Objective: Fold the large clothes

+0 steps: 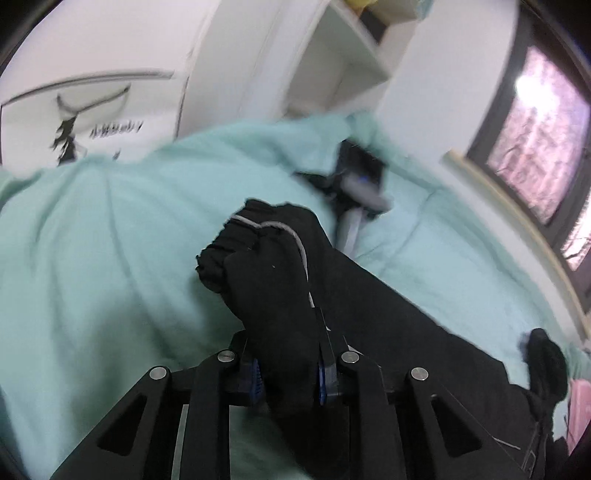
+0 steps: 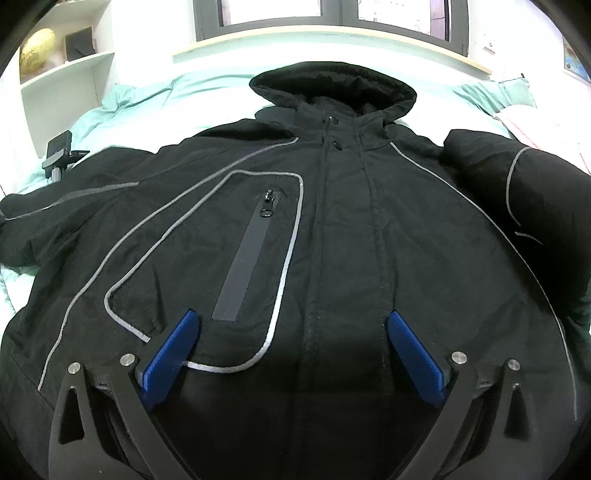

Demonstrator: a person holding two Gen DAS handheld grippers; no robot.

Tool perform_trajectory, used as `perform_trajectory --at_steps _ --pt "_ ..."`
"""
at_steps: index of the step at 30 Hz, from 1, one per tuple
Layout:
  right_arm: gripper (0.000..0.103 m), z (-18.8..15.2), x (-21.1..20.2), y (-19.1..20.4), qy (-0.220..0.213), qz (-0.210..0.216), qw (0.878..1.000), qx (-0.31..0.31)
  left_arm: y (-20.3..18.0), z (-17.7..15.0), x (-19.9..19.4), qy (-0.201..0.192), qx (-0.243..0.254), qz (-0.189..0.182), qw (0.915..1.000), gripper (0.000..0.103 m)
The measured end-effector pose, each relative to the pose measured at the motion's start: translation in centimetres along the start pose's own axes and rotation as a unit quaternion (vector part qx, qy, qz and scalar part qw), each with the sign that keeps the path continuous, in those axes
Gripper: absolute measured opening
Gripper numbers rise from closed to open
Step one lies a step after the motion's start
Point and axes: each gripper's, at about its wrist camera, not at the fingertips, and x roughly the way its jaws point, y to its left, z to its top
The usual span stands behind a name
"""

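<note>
A large black hooded jacket (image 2: 332,221) with grey piping lies face up on a mint green bed cover (image 2: 147,96), hood toward the window. My right gripper (image 2: 291,325) is open, its blue pads (image 2: 173,354) just above the jacket's lower front, beside the zipped chest pocket (image 2: 251,243). In the left wrist view my left gripper (image 1: 288,369) is shut on the end of a jacket sleeve (image 1: 273,266), which is bunched and lifted above the bed cover (image 1: 110,240). The rest of the sleeve trails back to the right.
A small black device on a grey stand (image 2: 57,155) rests on the bed by the jacket's left sleeve; it also shows in the left wrist view (image 1: 354,184). White shelves (image 2: 62,74) stand at the left. A window (image 2: 332,14) is behind the bed. A pink cloth (image 2: 528,122) lies at the right.
</note>
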Motion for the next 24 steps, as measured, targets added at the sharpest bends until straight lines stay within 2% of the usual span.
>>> perform_trajectory --at_steps 1,3,5,7,11,14,16,18,21,24 --pt "0.103 0.0 0.0 0.0 0.0 -0.001 1.0 -0.001 0.4 -0.2 1.2 0.025 -0.004 0.009 0.9996 0.022" --pt "0.103 0.0 0.0 -0.1 -0.001 -0.001 1.0 0.0 0.2 -0.8 1.5 0.032 0.01 0.019 0.9993 0.022" --pt "0.103 0.0 0.0 -0.2 -0.001 0.001 1.0 0.002 -0.9 -0.8 0.2 0.016 0.03 0.014 0.9993 0.021" --pt "0.103 0.0 0.0 -0.3 0.0 0.001 1.0 0.003 -2.8 -0.6 -2.6 -0.008 0.049 -0.013 0.9987 0.021" --pt "0.1 0.1 -0.6 -0.3 -0.011 -0.01 1.0 0.008 -9.1 -0.7 -9.2 -0.058 0.121 -0.053 0.9895 0.021" --pt "0.1 0.9 -3.6 -0.9 -0.051 -0.045 0.997 0.031 -16.2 -2.7 -15.1 -0.078 0.182 -0.117 0.9733 0.021" --pt "0.1 1.6 -5.9 -1.8 -0.071 -0.041 0.996 0.042 -20.3 -4.7 -17.4 -0.075 0.212 -0.157 0.9615 0.021" --pt "0.1 2.3 -8.4 -3.1 -0.086 -0.038 0.995 0.043 -25.6 -7.4 -18.8 -0.052 0.248 -0.202 0.9461 0.021" --pt "0.101 2.6 -11.2 -5.3 -0.095 -0.06 0.992 0.049 -32.6 -12.5 -18.8 0.002 0.293 -0.247 0.9237 0.021" --pt "0.101 1.8 -12.9 -8.4 -0.081 -0.047 0.994 0.063 -38.5 -18.6 -16.9 0.056 0.334 -0.254 0.9059 0.021"
